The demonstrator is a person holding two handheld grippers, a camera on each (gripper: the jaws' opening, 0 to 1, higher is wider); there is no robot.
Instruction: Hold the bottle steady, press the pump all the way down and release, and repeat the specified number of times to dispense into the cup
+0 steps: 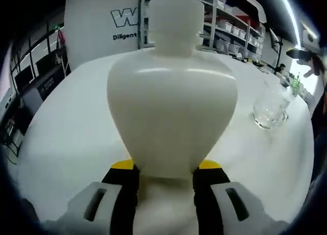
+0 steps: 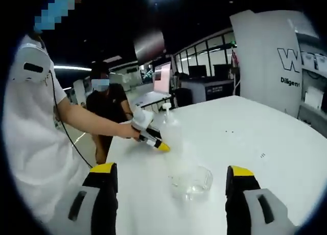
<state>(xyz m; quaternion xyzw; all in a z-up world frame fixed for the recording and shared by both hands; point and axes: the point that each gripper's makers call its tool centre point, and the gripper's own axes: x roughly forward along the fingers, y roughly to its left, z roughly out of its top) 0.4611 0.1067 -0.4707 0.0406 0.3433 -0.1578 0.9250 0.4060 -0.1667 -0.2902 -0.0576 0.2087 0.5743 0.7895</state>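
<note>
Our left claw (image 1: 166,181) is clamped on the narrow base of the white pump bottle (image 1: 171,112), which stands on the white surface (image 1: 66,143). Our right claw (image 2: 171,181) hangs with jaws apart above the clear glass cup (image 2: 193,183), just beside the bottle.

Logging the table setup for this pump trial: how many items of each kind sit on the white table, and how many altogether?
White pump bottle: 1
Clear glass cup: 1
Total: 2 items on the white table
</note>
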